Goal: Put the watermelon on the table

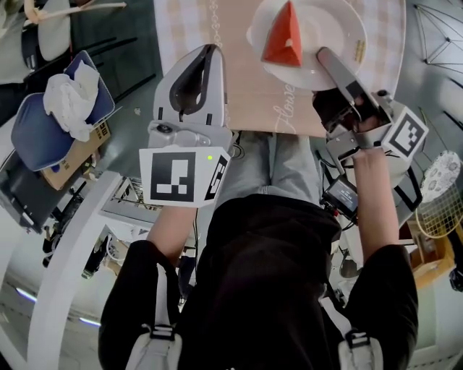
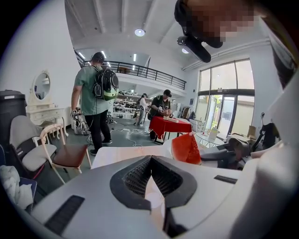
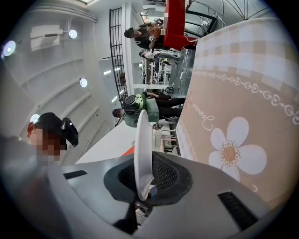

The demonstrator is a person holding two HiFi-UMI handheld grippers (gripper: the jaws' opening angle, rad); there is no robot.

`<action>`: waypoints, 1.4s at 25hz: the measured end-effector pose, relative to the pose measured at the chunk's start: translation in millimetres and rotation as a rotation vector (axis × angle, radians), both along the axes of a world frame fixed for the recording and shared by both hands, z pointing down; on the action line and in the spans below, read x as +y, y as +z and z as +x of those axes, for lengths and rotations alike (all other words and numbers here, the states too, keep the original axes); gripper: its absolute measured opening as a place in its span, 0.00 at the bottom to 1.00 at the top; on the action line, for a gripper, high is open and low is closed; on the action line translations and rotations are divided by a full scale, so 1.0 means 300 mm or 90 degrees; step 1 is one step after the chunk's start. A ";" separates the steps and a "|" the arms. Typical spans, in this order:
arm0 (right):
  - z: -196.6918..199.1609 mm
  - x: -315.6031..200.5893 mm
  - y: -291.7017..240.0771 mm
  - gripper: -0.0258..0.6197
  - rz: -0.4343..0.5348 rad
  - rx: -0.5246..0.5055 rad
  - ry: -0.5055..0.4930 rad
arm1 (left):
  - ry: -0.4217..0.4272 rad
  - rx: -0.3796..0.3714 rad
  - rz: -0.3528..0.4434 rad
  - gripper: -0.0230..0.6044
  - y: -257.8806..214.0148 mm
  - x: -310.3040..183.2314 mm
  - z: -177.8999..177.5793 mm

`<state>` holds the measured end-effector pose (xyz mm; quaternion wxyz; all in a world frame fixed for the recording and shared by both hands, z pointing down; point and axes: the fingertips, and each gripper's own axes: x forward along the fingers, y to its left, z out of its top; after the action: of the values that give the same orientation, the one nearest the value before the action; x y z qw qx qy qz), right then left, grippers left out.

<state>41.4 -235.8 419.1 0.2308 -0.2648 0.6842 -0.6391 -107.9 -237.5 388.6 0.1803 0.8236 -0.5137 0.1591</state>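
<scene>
One chair beside table.

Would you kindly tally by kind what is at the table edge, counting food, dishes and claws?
Watermelon slice: 1
White plate: 1
Claws: 2 (left claw, right claw)
Total: 4
</scene>
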 end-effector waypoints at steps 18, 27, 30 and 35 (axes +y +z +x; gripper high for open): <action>-0.002 0.012 0.182 0.08 -0.005 0.001 -0.028 | -0.003 -0.002 -0.027 0.04 0.169 -0.013 0.006; 0.000 0.032 0.299 0.08 -0.026 -0.003 -0.027 | -0.011 -0.001 -0.054 0.04 0.271 0.009 0.018; -0.005 0.048 0.362 0.08 -0.042 -0.002 -0.023 | -0.009 -0.003 -0.066 0.04 0.313 0.023 0.018; 0.001 0.065 0.417 0.08 -0.056 -0.009 -0.022 | -0.008 -0.004 -0.081 0.04 0.361 0.031 0.030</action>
<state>41.8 -216.4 544.1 0.2130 -0.2583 0.6581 -0.6744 -99.0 -228.2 496.8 0.2316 0.8068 -0.5084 0.1924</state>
